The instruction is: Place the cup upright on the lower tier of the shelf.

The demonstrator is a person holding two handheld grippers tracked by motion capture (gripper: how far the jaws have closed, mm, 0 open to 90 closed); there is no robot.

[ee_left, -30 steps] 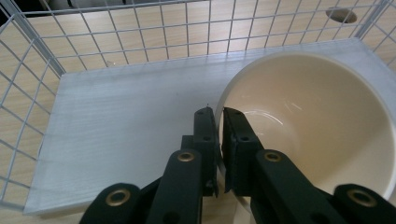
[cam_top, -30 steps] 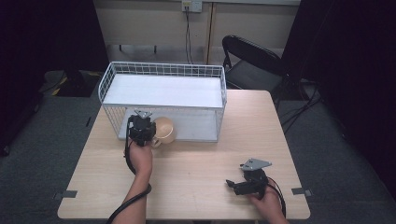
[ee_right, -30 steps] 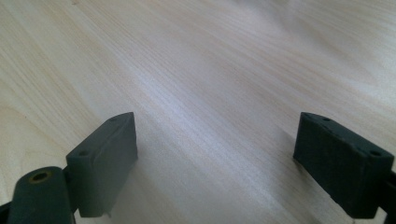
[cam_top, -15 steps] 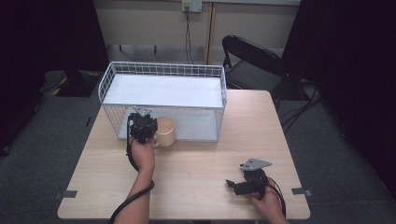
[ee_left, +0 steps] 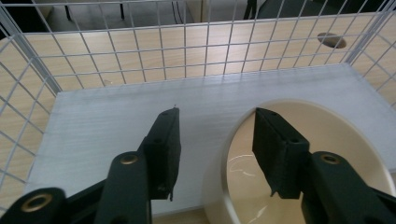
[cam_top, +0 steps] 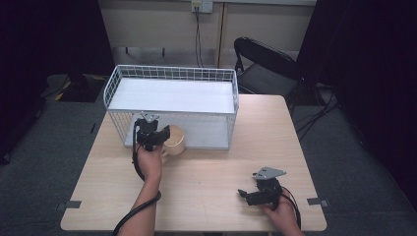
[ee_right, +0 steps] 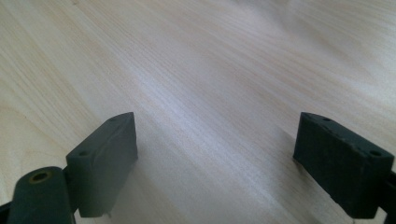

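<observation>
Your left gripper (ee_left: 217, 154) has just been opening, its jaws now straddling the cup (ee_left: 308, 163) rim without pressing (cup set down against the basket (cam_top: 169, 73)), so it looks released, while your right gripper (ee_right: 215, 163) rests wide open.

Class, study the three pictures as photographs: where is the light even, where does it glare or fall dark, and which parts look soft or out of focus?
High view: table evenly lit, surroundings nearly black, faint shadows beside the wire basket. Left gripper view: sharp, small glints inside the cup, left gripper jaws crisp. Right gripper view: a pale sheen across the wood, right gripper jaws soft at their near edges.
</observation>
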